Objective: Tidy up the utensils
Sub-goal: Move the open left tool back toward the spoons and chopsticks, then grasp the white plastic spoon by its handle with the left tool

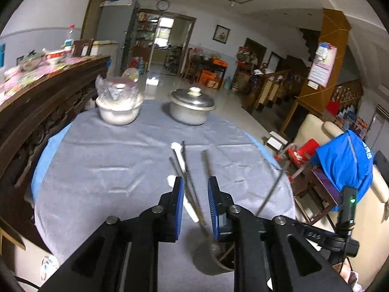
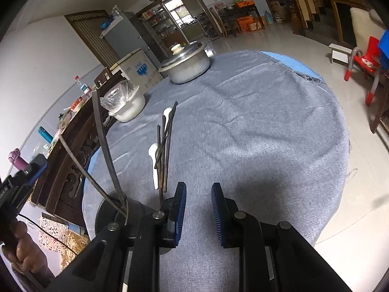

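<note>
Grey cloth covers the round tabletop, and on it lie the loose utensils: dark chopsticks crossed over two white spoons, just ahead of both tools. A dark holder stands at the near edge with two chopsticks already leaning out of it; in the left view the same holder sits under the tool's right finger.

Our left tool hangs low over the pile, jaws released and slightly apart, nothing pressed between the pads, though chopsticks lie on the cloth below the gap. Our right tool rests over bare cloth, also parted and empty.

We judge the step in hand to be picking the next piece from the pile. To do it well, we should pick one stick, lining the pads across it, since the sticks overlap and a careless pinch may drag a spoon along. Carrying it to the holder, we should mind the two leaning sticks, which could be knocked.

Further off stand a lidded metal pot and a white pot with a plastic bag, both well clear.
</note>
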Tool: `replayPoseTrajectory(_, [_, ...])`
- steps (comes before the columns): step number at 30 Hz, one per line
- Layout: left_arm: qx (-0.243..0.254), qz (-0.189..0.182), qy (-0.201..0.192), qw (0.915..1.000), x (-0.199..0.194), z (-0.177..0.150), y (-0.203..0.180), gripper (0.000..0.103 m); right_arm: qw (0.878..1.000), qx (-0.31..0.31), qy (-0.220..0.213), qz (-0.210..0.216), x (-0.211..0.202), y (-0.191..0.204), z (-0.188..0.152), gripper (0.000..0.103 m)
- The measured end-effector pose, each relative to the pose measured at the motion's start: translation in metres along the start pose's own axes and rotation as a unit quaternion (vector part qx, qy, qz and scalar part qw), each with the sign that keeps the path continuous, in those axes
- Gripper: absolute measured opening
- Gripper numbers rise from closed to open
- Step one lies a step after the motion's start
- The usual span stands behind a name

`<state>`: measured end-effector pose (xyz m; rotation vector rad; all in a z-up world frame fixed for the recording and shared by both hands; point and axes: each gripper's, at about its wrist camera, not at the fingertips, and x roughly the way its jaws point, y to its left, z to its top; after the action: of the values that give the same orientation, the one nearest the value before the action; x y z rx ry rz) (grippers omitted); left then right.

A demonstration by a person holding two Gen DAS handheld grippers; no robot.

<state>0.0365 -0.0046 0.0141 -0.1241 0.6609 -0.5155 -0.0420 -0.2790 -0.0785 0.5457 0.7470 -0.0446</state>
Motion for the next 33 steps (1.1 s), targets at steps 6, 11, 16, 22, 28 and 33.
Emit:
replayPoseTrajectory(6, [-0.039,0.028,0.037,0.9981,0.016,-0.016,0.032,0.020,1.000,-0.003,0.006,-0.007,0.005,0.001,0.001,0.023])
replayPoseTrajectory(11, [-0.055,0.045,0.070,0.9950,0.030,-0.030,0.048,0.020,1.000,-0.009,0.012,-0.011,0.011,0.006,0.001,0.023])
replayPoseTrajectory(16, [-0.066,0.052,0.092,0.9922,0.040,-0.041,0.058,0.021,1.000,-0.013,0.019,-0.013,0.016,0.009,0.001,0.023])
replayPoseTrajectory(22, [-0.076,0.056,0.112,0.9892,0.049,-0.049,0.064,0.041,0.999,-0.009,0.026,-0.019,0.022,0.005,0.001,0.023])
replayPoseTrajectory(28, [-0.085,0.058,0.128,0.9864,0.059,-0.052,0.068,0.044,0.999,-0.006,0.034,-0.023,0.028,0.001,0.000,0.023])
replayPoseTrajectory(33, [-0.088,0.062,0.139,0.9845,0.067,-0.055,0.071,0.045,0.999,-0.002,0.041,-0.023,0.035,-0.003,-0.002,0.023])
